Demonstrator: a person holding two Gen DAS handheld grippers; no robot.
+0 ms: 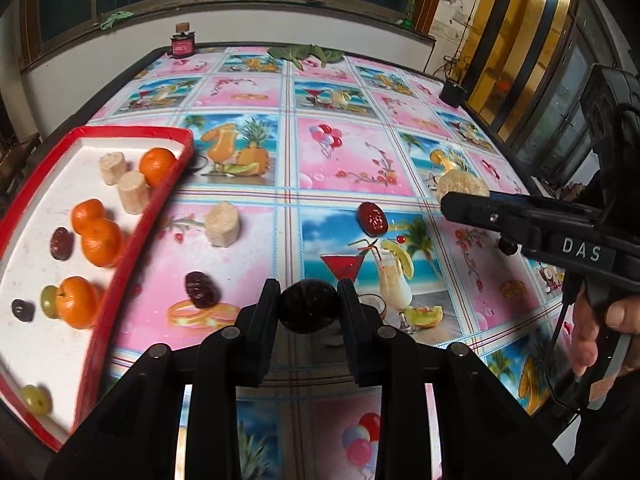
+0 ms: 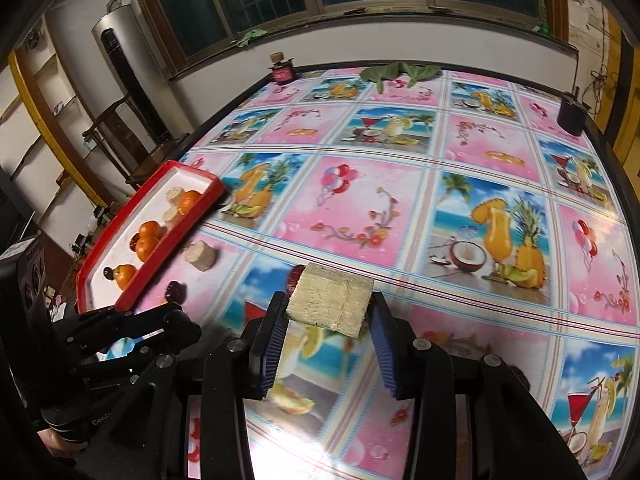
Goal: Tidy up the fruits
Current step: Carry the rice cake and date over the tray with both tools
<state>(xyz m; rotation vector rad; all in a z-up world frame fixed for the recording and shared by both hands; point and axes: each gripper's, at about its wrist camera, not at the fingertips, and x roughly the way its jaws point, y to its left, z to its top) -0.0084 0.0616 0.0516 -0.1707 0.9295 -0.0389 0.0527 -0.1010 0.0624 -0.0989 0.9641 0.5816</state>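
Observation:
My left gripper (image 1: 308, 304) is shut on a dark round fruit (image 1: 307, 306), held above the table right of the red tray (image 1: 132, 220). The tray holds several oranges (image 1: 100, 240), pale cut pieces (image 1: 133, 192), dark dates (image 1: 61, 243) and green grapes (image 1: 37, 399). My right gripper (image 2: 330, 312) is shut on a pale cut piece (image 2: 330, 299); it also shows in the left wrist view (image 1: 464, 190) at right. Loose on the cloth lie a pale piece (image 1: 222, 224), a dark date (image 1: 202, 290) and a red date (image 1: 372, 219).
The table has a colourful fruit-print cloth (image 1: 352, 160). At the far edge stand a small pink jar (image 1: 182, 44), green leaves (image 1: 306, 54) and a black pot (image 1: 453, 92). A chair (image 2: 120, 132) and tall heater (image 2: 128, 80) stand left of the table.

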